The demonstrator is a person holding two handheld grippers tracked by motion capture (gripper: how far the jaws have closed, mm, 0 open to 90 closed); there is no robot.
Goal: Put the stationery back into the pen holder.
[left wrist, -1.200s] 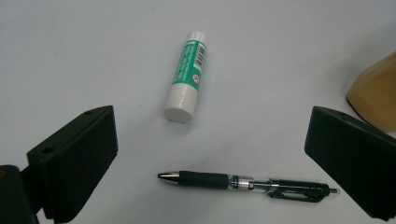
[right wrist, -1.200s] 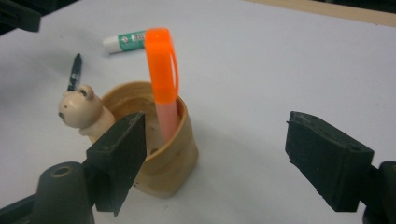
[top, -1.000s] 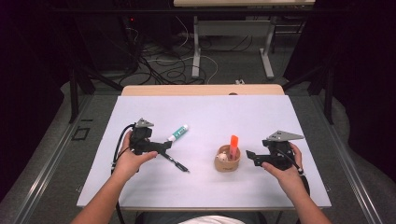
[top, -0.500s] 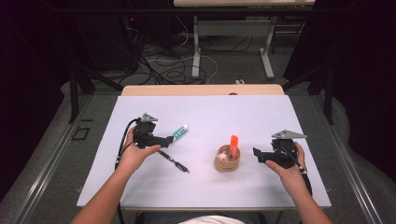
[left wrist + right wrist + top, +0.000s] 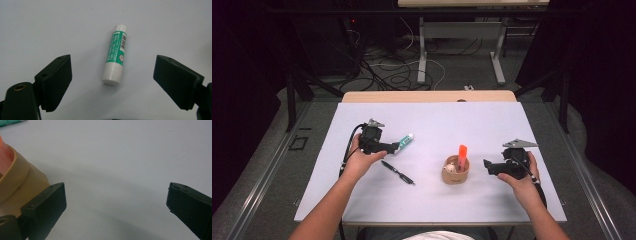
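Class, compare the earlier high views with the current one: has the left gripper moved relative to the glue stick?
Yes. The left gripper has closed in on the glue stick, which lies untouched between its open jaws, which have just been closing.

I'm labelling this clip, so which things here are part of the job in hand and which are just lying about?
In the job:
- glue stick, lying between the open left gripper jaws, not gripped
- cup, beside the open right gripper

Lying about:
- pen on the table
- orange marker already standing in the cup
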